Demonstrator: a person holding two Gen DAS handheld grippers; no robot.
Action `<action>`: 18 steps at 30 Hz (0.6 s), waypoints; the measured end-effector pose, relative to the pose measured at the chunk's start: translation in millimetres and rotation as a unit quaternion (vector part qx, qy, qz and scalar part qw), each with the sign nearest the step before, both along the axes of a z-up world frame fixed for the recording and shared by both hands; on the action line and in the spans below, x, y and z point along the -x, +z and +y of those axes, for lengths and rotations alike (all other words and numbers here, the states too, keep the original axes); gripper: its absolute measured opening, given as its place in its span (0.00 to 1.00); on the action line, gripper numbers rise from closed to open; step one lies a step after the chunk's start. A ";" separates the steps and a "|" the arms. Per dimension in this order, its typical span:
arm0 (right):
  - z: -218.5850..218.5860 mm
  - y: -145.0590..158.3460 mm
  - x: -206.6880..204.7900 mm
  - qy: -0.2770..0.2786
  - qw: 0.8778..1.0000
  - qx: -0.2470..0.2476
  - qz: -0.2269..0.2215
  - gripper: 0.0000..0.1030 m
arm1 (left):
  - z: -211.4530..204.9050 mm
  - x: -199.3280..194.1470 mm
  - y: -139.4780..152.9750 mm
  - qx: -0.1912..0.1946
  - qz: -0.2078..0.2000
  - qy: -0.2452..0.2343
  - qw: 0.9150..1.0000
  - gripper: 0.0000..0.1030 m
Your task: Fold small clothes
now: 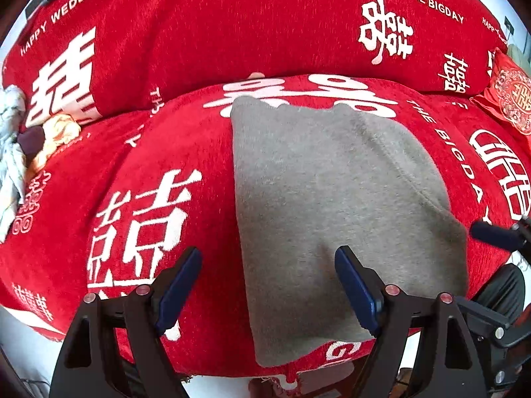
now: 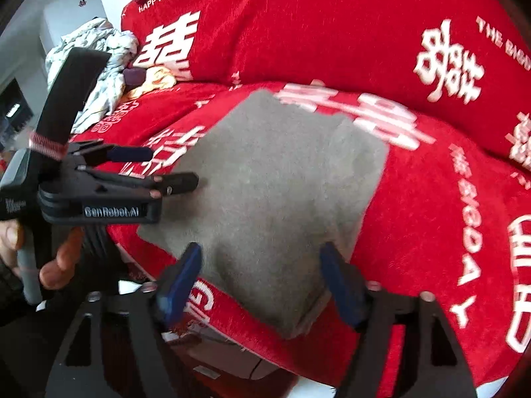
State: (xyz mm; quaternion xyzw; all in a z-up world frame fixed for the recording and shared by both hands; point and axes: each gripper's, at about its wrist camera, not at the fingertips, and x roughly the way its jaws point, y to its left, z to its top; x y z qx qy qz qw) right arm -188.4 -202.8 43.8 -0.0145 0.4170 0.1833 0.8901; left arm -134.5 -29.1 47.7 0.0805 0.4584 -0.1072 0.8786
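Note:
A grey folded garment lies flat on the red sofa cover, reaching to the seat's front edge. My left gripper hovers open over the garment's near left edge, with only the flat cloth under its gap. In the right wrist view the left gripper comes in from the left, its tips at the cloth's left side. My right gripper stands open over the garment's near corner, its blue pads apart and gripping nothing. One right fingertip shows at the left wrist view's right edge.
A pile of loose pale clothes and a yellow piece lie at the sofa's left end. The red backrest rises behind. A red cushion sits at the right. A person's hand holds the left gripper's handle.

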 end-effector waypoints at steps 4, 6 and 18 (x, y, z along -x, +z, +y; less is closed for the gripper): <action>8.8 8.1 -3.0 -0.023 0.999 0.038 0.002 0.77 | -5.7 3.2 7.1 -0.006 -0.003 0.003 1.000 0.81; 10.8 5.5 -5.9 -0.030 0.998 0.047 0.011 0.77 | -5.1 2.9 7.7 0.006 0.004 0.002 1.000 0.81; 4.7 -10.0 -18.7 -0.058 0.995 0.066 0.045 0.77 | 3.4 -2.7 -8.4 0.014 0.029 0.056 0.998 0.81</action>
